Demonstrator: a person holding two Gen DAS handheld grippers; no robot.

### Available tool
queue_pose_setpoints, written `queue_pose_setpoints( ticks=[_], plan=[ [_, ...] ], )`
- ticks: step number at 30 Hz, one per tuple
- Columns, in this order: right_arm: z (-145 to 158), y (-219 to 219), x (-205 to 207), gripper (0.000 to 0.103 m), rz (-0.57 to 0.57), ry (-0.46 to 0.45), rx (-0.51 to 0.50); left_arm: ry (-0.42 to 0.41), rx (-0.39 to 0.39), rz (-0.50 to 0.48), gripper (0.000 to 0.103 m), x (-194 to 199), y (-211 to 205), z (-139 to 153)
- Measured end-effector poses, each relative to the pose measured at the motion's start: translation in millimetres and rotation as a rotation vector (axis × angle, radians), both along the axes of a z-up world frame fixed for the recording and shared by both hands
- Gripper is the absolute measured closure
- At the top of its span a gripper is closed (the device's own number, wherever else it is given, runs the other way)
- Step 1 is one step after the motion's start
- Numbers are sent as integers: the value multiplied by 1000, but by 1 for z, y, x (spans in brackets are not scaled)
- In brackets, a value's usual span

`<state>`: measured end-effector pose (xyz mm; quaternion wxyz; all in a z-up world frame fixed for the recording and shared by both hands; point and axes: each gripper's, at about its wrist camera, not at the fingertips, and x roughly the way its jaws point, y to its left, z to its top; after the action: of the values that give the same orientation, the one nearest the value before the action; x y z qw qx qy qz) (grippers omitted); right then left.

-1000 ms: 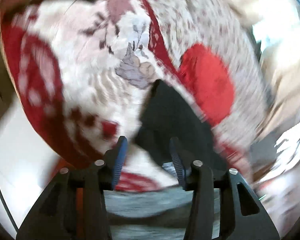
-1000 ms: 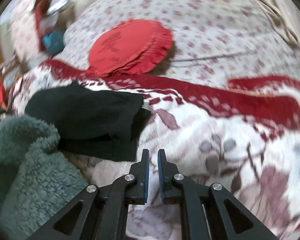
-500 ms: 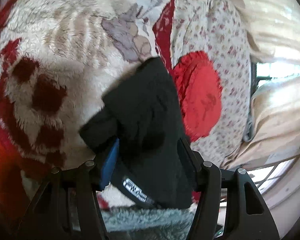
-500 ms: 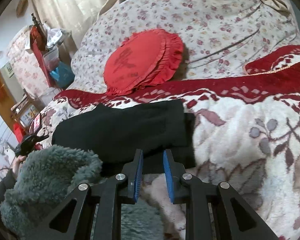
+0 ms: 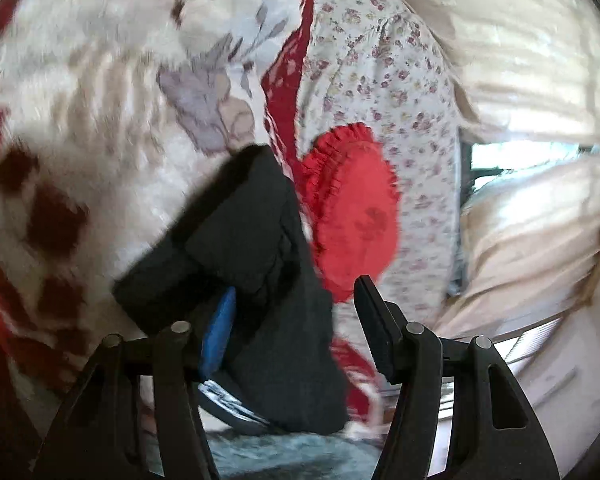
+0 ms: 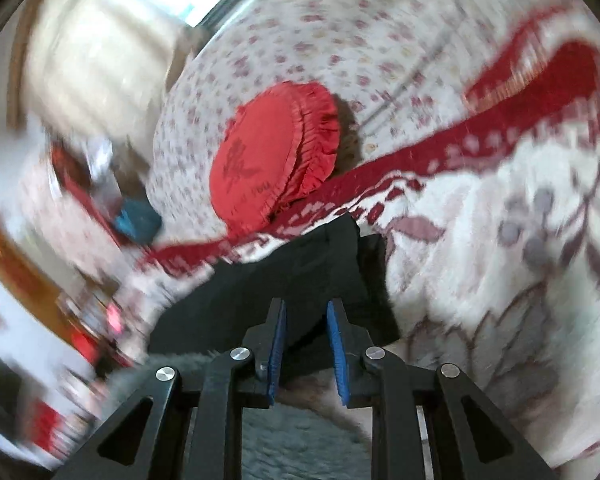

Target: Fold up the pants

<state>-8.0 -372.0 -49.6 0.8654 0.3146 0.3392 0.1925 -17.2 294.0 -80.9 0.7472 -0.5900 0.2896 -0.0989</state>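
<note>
though blurry, pants [image 5: 244, 248] btwn left gripper [image 5: 296, 316] (open)

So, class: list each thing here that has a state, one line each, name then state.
black pants: folded in layers, lying on the blanket
left gripper: open, fingers astride the pants
right gripper: open over the pants' near edge
red round cushion: leaning on the floral bedding

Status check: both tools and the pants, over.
Left tool open, black pants bunched between its fingers. Right tool open, poised over the pants' edge. Red cushion beside the pants, apart from both tools.
</note>
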Motion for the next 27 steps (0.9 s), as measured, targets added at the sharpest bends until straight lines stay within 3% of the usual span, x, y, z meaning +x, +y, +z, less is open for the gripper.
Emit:
queue_pose_setpoints(
  ticks=[2, 3, 5, 8, 11, 13, 15, 19, 23, 25, 27],
  plan=[
    [-16, -15, 9, 82, -32, 75, 185, 28, 57, 2, 79, 0, -2, 0],
    [-25, -20, 13, 82, -39, 107, 274, 43, 73, 0, 84, -1, -4, -3],
    [-40, -24, 20, 82, -57, 172, 398, 55, 92, 2, 90, -2, -4, -7],
    [-49, -20, 26, 82, -55, 201, 454, 69, 108, 2, 92, -3, -5, -11],
    [-55, -16, 34, 79, -68, 211, 441, 79, 105, 5, 92, -1, -5, -13],
    [-61, -17, 39, 66, -102, 245, 415, 75, 103, -3, 92, -1, -6, -12],
    [-70, -19, 41, 60, -143, 267, 419, 74, 96, -8, 92, -1, -5, -11],
    [-74, -20, 41, 59, -154, 249, 431, 77, 92, -7, 92, 0, -2, -11],
    [-71, -14, 55, 60, -87, 209, 410, 88, 99, -6, 93, 0, -3, -9],
    [-63, -13, 57, 96, -82, 195, 299, 96, 109, -13, 94, 0, -4, -5],
    [-52, -13, 52, 97, -87, 159, 259, 90, 124, -16, 95, -4, -4, 3]
  ],
)
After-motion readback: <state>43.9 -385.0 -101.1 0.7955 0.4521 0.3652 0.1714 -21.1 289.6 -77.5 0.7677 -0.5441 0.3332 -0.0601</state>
